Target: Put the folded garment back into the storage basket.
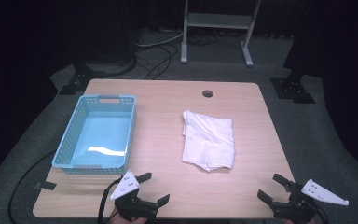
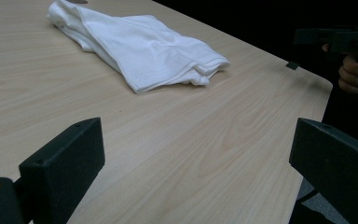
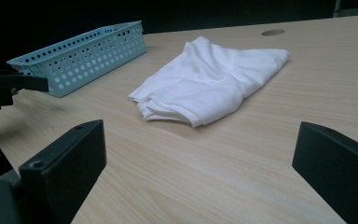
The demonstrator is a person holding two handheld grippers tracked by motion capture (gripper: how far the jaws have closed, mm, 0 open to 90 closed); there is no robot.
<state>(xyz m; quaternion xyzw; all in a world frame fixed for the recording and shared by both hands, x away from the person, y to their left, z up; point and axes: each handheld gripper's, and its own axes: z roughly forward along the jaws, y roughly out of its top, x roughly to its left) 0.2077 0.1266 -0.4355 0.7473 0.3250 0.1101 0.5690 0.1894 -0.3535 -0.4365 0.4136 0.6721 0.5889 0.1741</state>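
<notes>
Item 1: cloth. White, folded loosely, creased. Lies flat on the table, right of centre, well apart from both grippers. In the left gripper view the cloth sits far and left; in the right gripper view the cloth sits far, mid-frame.

Item 2: basket. Light blue, perforated walls, nothing inside. Left side of the table, near the cloth but not touching it. Also seen at far left of the right gripper view.

Item 3: left gripper. At the near edge, just near of the basket's near right corner. Jaws spread wide, nothing between them, bare wood below.

Item 4: right gripper. At the near right corner of the table. Jaws released, as wide as they go, nothing held.

Step in hand, as we judge it: the start, pre-reach. Both grippers wait at the near edge; cloth untouched. We read the job as moving the cloth into the basket, though further folding is also possible.

Next move calls for, in our est.: 1 or 2 grippers going far toward the cloth, jaws kept wide, coming down low at its near edge and pinching through all layers so it lifts as 1 bundle; then carrying it left, high enough to clear the basket's wall.
</notes>
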